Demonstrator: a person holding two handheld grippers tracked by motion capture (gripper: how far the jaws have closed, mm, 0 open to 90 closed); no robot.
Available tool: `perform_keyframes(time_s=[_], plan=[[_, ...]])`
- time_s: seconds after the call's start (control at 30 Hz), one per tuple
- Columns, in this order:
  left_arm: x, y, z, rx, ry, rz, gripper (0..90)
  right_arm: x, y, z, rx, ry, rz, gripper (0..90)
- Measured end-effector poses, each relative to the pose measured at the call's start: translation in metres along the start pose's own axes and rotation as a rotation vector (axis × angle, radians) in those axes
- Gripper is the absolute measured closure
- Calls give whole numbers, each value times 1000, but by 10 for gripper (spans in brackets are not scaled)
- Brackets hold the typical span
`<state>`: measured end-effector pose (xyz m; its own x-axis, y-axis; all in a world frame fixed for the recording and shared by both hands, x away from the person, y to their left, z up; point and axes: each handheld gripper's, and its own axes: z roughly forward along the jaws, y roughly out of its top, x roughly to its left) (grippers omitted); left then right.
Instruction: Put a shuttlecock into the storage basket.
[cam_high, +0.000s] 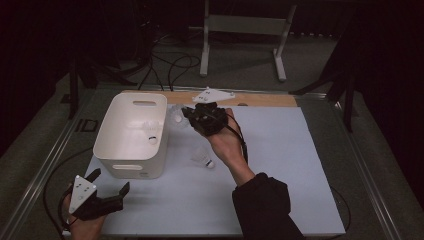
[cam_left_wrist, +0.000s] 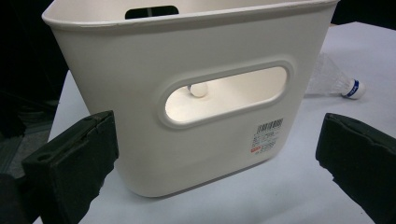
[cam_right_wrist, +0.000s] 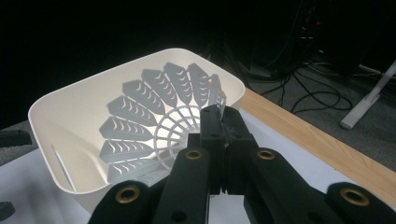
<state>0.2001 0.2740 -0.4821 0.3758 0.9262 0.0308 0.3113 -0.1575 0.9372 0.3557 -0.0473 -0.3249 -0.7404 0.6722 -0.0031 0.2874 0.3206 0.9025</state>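
I have a white plastic shuttlecock (cam_right_wrist: 154, 116) pinched by its skirt edge in my right gripper (cam_right_wrist: 219, 133), at centre frame in the right gripper view, just short of the white bin (cam_right_wrist: 56, 126). Its long axis lies roughly level, open skirt facing the camera, cork end toward the bin. I judge this the carry step; next I must clear the rim and release. My left gripper (cam_high: 107, 182), jaws apart and empty, waits at lower left of the high view.

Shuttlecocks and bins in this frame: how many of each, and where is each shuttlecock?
Shuttlecocks: 3. One is in the right gripper, clamped by the skirt; one lies on the white sheet; one is inside the bin.
White bins: 1.
Total: 4.
The left gripper is open and holds nothing.
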Motion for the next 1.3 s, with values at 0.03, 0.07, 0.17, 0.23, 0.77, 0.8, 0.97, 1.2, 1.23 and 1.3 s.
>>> perform_keyframes(time_s=[0.03, 0.07, 0.17, 0.23, 0.77, 0.8, 0.97, 1.2, 1.23, 1.3], plan=[[0, 0, 0, 0, 0, -1, 1, 0, 0, 0, 0, 0, 0, 891], [0, 0, 0, 0, 0, -1, 1, 0, 0, 0, -1, 1, 1, 891], [0, 0, 0, -1, 1, -1, 1, 0, 0, 1, 0, 3, 5, 892], [0, 0, 0, 0, 0, -2, 1, 0, 1, 1, -4, 1, 4, 891], [0, 0, 0, 0, -1, 0, 1, 2, 5, 3, -16, 9, 1, 891], [0, 0, 0, 0, -1, 0, 1, 2, 5, 3, -19, 11, 2, 892], [0, 0, 0, 1, -1, 1, 1, 3, 7, 4, -25, 16, 3, 891], [0, 0, 0, 2, 0, 1, 1, 4, 8, 4, -28, 15, 6, 892], [0, 0, 0, 2, 0, 1, 1, 4, 8, 4, -30, 16, 4, 891], [0, 0, 0, 1, 0, 1, 1, 4, 8, 5, -32, 18, 2, 892]])
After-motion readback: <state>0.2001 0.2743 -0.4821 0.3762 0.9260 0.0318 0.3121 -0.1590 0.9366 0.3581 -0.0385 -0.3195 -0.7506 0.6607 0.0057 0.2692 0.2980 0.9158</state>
